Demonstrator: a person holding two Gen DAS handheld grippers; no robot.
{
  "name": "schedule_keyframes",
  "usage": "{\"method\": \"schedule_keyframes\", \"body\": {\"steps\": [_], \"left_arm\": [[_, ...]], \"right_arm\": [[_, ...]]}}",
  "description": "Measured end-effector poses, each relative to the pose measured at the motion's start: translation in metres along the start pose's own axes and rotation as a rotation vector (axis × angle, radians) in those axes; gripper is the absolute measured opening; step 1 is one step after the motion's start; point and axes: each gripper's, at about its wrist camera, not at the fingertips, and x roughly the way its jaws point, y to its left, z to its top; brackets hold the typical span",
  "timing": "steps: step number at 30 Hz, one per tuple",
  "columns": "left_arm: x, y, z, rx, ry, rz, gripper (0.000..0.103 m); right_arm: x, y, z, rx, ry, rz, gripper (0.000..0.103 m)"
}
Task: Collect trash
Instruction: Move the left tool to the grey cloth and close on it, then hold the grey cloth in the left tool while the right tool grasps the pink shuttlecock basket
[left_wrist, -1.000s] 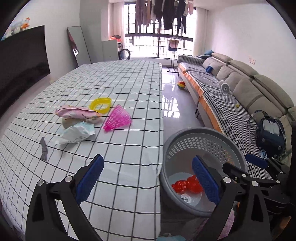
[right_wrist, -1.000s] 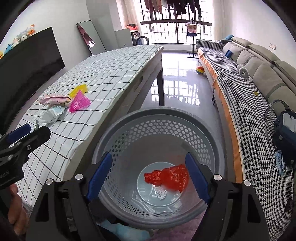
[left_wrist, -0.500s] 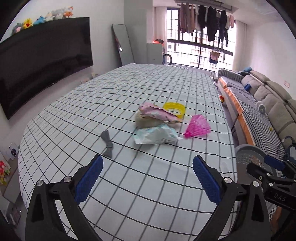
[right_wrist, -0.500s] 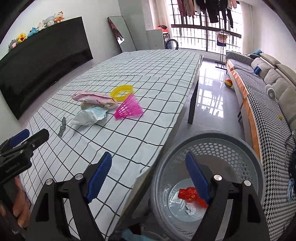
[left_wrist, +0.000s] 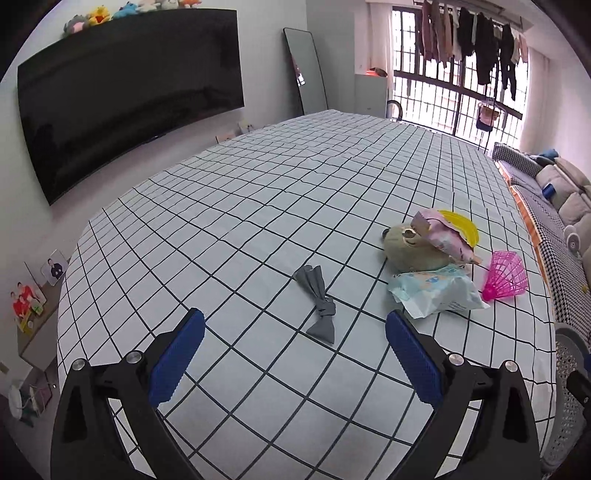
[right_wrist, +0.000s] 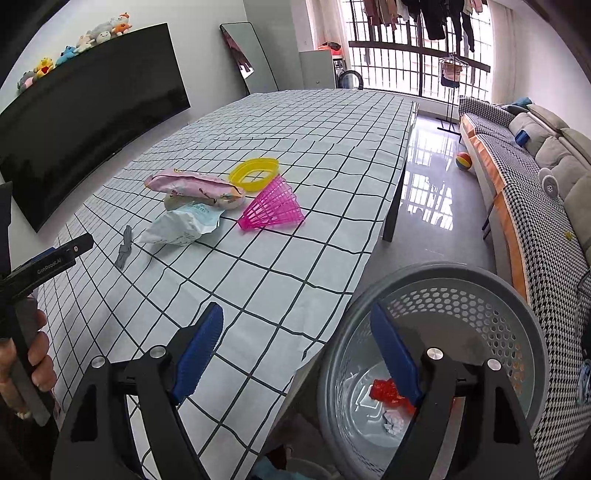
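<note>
Trash lies on the checked-cloth table (left_wrist: 258, 206): a knotted grey wrapper scrap (left_wrist: 317, 303) sits just ahead of the left gripper (left_wrist: 293, 356), jaws wide and empty. Right gripper (right_wrist: 295, 350), likewise wide and empty, hangs by the grey perforated bin (right_wrist: 517, 317). The thin scrap could slip a shallow pinch, or cloth bunch between the jaws.

— Surface?
— Table (left_wrist: 258, 206) under checked cloth.
— Items on it?
— Grey scrap (left_wrist: 317, 303); right of it, white wrapper (left_wrist: 436, 295), plush toy (left_wrist: 410, 247), pink shuttlecock (left_wrist: 506, 277), yellow ring (right_wrist: 255, 174) behind.

Matt checked cloth (left_wrist: 258, 206), crinkly plastic wrapper (left_wrist: 437, 293), perforated plastic basket (right_wrist: 461, 295), glossy floor (right_wrist: 432, 199).
</note>
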Motion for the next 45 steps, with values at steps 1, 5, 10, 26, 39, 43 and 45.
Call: {"method": "schedule_keyframes", "body": {"steps": [1, 5, 10, 26, 39, 43, 45], "left_arm": [[0.004, 0.0, 0.0, 0.003, 0.007, -0.002, 0.096], [0.025, -0.006, 0.002, 0.02, 0.037, -0.006, 0.096], [0.05, -0.005, 0.007, 0.018, 0.079, -0.009, 0.096], [0.088, 0.002, 0.004, -0.008, 0.179, -0.06, 0.049], [0.067, -0.001, 0.007, 0.008, 0.083, -0.069, 0.017], [0.057, -0.007, 0.008, 0.045, 0.033, -0.052, 0.017], [0.054, -0.01, 0.008, 0.059, 0.016, -0.04, 0.017]], "right_arm": [[0.001, 0.0, 0.0, 0.004, 0.003, 0.001, 0.078], [0.003, 0.003, -0.002, 0.0, 0.008, -0.005, 0.078], [0.004, 0.004, -0.003, 0.006, 0.011, -0.019, 0.078], [0.022, 0.008, 0.002, 0.01, 0.047, -0.037, 0.078], [0.042, 0.01, 0.008, 0.034, 0.072, -0.046, 0.078], [0.051, 0.013, 0.026, 0.04, 0.065, -0.061, 0.078], [0.057, 0.017, 0.038, 0.042, 0.057, -0.067, 0.078]]}}
